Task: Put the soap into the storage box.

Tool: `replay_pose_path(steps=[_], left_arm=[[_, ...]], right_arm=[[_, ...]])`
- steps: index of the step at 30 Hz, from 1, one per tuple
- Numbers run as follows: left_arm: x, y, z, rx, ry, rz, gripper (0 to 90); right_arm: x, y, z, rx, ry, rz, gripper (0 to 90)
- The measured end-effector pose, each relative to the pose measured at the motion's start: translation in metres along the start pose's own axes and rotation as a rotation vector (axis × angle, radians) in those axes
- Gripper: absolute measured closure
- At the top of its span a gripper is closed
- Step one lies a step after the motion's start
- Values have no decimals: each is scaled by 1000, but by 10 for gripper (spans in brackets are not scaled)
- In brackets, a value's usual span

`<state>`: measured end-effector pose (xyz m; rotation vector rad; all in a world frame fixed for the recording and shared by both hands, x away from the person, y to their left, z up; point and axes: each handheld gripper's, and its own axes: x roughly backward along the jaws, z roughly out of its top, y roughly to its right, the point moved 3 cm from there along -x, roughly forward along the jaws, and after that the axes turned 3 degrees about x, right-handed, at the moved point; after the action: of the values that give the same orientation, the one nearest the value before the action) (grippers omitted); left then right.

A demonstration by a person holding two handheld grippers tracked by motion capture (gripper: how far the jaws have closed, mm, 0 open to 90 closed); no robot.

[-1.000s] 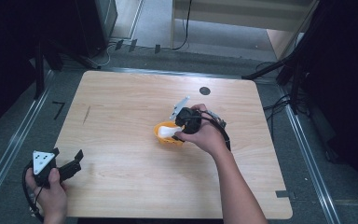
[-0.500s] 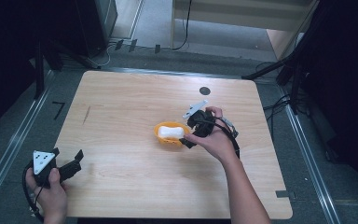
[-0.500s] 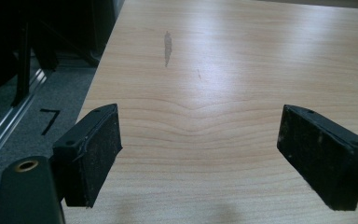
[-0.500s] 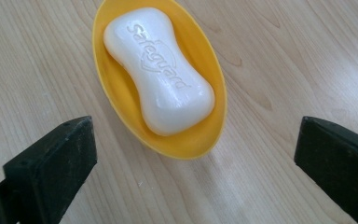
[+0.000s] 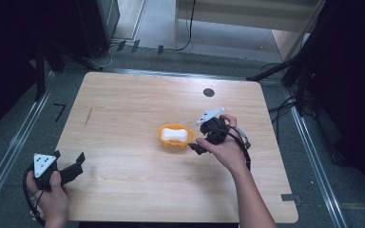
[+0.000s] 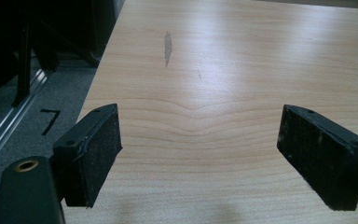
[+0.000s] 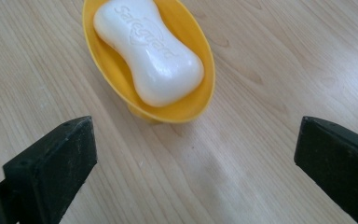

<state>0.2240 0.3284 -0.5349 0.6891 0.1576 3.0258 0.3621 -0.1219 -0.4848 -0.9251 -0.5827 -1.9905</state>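
Since the earlier frames the right gripper [image 5: 196,145] has drawn back from the dish [image 5: 175,137] toward the right of the high view, and its fingers have just been opening; they now stand wide apart with nothing between them.

The soap [image 7: 149,49], a white waisted bar with a stamped brand name, lies lengthwise in the yellow oval dish [image 7: 193,95], which sits near the middle of the worktop [image 5: 138,99]. The bar looks hard, smooth and glossy, so it would likely be slippery under the pads and light enough to skid or squirt out if pinched at its rounded ends; the narrower waist, taken across its short width, looks like the surest hold. The dish seems to be thin, stiff plastic on a small foot, light and apt to tip or slide if pushed at its rim; gripping over the rim wall at one long end would suit it better than squeezing the whole bowl.

In the right gripper view the dish and bar lie in the upper left centre, ahead of the fingers [image 7: 51,172] and apart from them, nearer the left one than the right, with bare wood in between.

At the lower left of the high view the left gripper [image 5: 78,164] rests at the worktop's near corner, well apart from the dish. Its fingers [image 6: 91,154] are also spread wide over bare wood.
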Motion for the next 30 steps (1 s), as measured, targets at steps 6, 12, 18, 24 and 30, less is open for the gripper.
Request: replay_pose_path(steps=[6, 12, 18, 24, 30], left_arm=[[0, 0, 0, 0, 0, 0, 140], [0, 0, 0, -1, -1, 2, 140], [0, 0, 0, -6, -1, 2, 140], [0, 0, 0, -5, -1, 3, 140], [0, 0, 0, -5, -1, 3, 140]], right_arm=[[6, 1, -18, -38, 23, -9, 0], [9, 2, -35, -66, 30, -16, 0], [9, 0, -51, -90, 34, -33, 0], [10, -2, -67, -123, 57, -33, 0], [13, -5, -81, -137, 89, -45, 0]])
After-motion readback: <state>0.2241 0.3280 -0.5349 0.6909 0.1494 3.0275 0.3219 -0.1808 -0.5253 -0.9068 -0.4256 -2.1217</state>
